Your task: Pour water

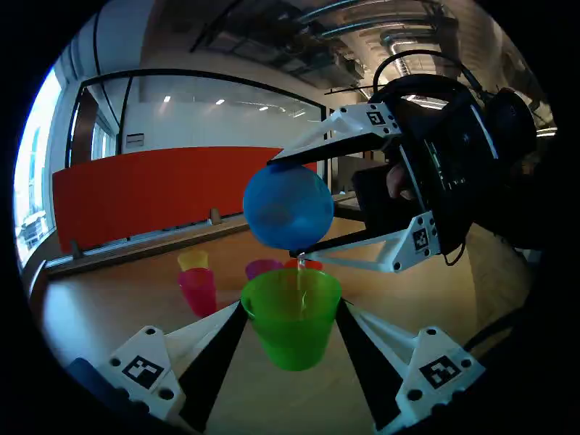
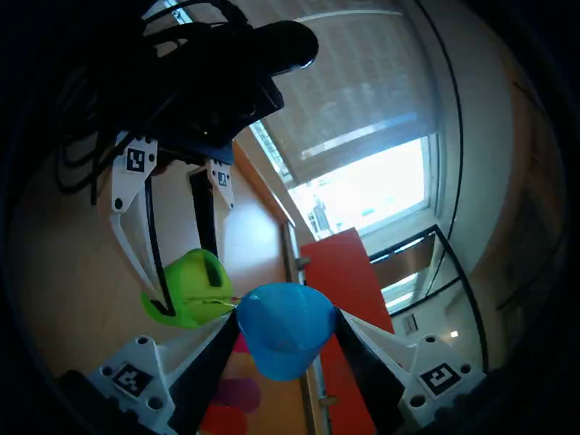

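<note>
above the pale wooden worktop (image 1: pixel 94 319), in the left gripper view, the left claw (image 1: pixel 291 310) pinches a green cup (image 1: pixel 293 337) between its two fingers. the cup is upright, mouth toward twelve o'clock, and sits at about six o'clock of the view. straight above it, near the centre, hangs a blue cup (image 1: pixel 286 210), tipped far over so that its rounded side faces the camera. the right claw (image 1: pixel 288 206) reaches in from two o'clock and grips the blue cup, one finger on its upper side and one on its lower side. a thin thread of water (image 1: pixel 299 272) drops from the blue cup's lower edge into the green cup. part of a hand (image 1: pixel 395 181) shows behind the right claw's black body, toward three o'clock.

on the worktop beyond the green cup stand more cups. a pink cup (image 1: pixel 198 290) is at nine o'clock of the green one, with a yellow cup (image 1: pixel 193 259) just behind it. a purple cup (image 1: pixel 261 268) and a red cup (image 1: pixel 308 264) peep over the green rim. a long red wall panel (image 1: pixel 145 192) runs across the back.

in the right gripper view the blue cup sits clamped between the right claw's fingers at six o'clock. the green cup lies just beside it at ten o'clock, rim near rim, held by the left claw reaching in from eleven o'clock.
</note>
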